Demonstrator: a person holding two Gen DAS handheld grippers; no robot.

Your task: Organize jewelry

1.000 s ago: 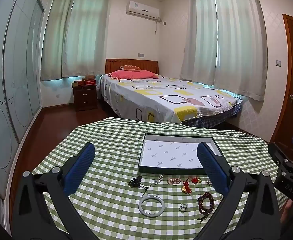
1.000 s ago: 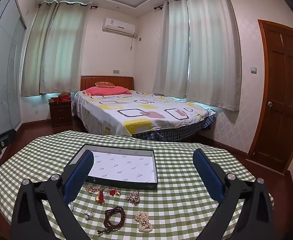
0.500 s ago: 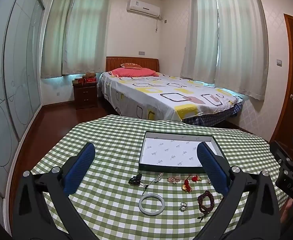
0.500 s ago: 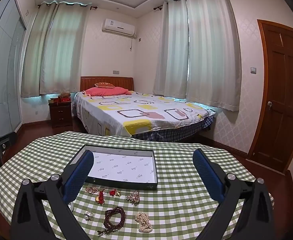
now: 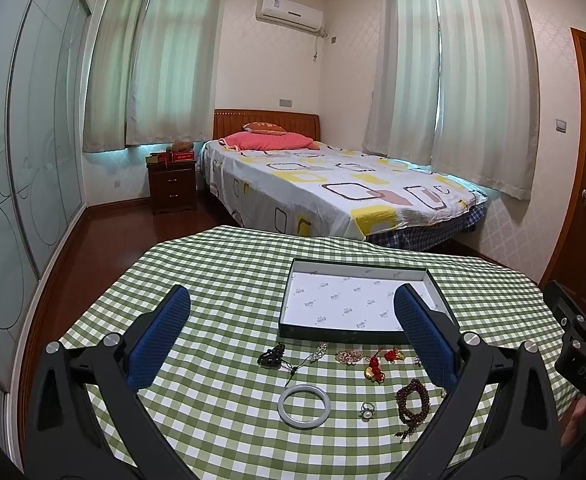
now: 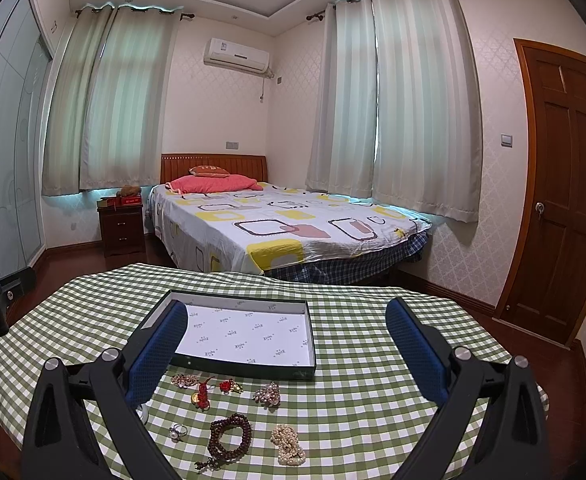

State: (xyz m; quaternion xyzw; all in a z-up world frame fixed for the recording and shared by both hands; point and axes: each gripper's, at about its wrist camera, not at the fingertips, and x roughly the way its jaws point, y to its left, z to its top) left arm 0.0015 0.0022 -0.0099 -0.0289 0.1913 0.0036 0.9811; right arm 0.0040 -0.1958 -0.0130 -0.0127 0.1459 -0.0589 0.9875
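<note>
step: pre-grasp, nothing boxed | both my grippers, left and right, spread wide, empty | next: lower onto bangle below left gripper, carry ahead to tray

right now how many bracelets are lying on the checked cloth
3. A pale jade-like bangle lies nearest the left tongs, a dark brown wooden bead bracelet is to its right, and a cream pearl bracelet is furthest right. The tongs may hide others.

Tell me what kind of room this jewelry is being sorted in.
A home bedroom, most likely. A made bed with a pink pillow stands behind the checked table, a wooden nightstand sits beside it, and curtains cover the windows.
</note>
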